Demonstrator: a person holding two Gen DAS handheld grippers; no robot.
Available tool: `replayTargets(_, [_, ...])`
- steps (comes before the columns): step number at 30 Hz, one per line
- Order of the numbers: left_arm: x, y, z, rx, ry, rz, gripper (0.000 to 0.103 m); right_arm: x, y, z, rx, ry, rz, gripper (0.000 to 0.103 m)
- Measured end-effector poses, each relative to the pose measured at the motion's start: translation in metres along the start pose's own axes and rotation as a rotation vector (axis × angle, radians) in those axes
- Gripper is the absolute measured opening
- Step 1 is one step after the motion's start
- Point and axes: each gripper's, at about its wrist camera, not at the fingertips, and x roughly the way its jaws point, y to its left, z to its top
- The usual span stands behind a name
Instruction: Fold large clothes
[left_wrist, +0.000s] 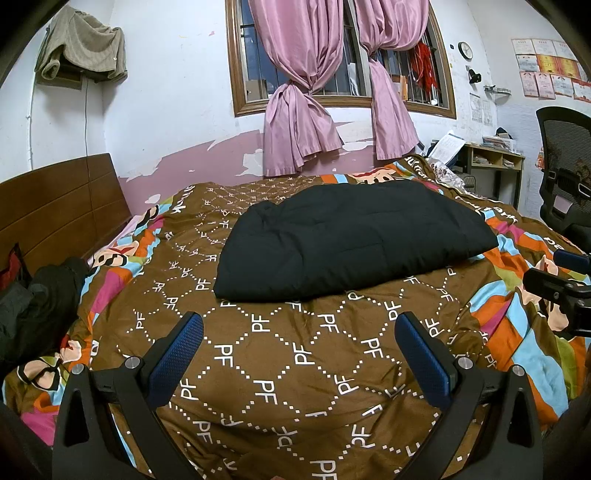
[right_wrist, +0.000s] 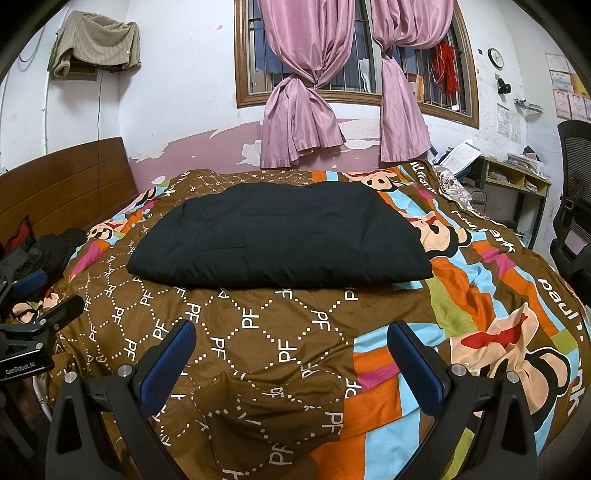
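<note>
A black padded garment lies folded into a broad flat bundle on the brown patterned bedspread, toward the far half of the bed. My left gripper hangs open above the near part of the bed, short of the garment, with nothing between its blue pads. My right gripper is open too, likewise short of the garment's near edge and holding nothing. Each gripper shows at the edge of the other's view: the right gripper and the left gripper.
A heap of dark clothes lies at the bed's left side by the wooden headboard. A black office chair and a desk stand to the right. Pink curtains hang at the window behind the bed.
</note>
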Motion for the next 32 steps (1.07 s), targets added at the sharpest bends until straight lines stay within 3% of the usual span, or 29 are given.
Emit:
replayTargets(6, [0.002,0.004,0.001,-0.002,0.014,-0.007,0.102,0.0,0.0,0.0,0.001,0.0,0.0,0.103])
replayTargets(11, [0.007,0.005,-0.004,0.032,0.026,0.075,0.102,0.0,0.0,0.0,0.0,-0.001,0.0,0.103])
replayTargets(32, [0.014,0.018,-0.013,0.084,0.015,0.045,0.102,0.0,0.0,-0.001,0.002,-0.001,-0.001,0.103])
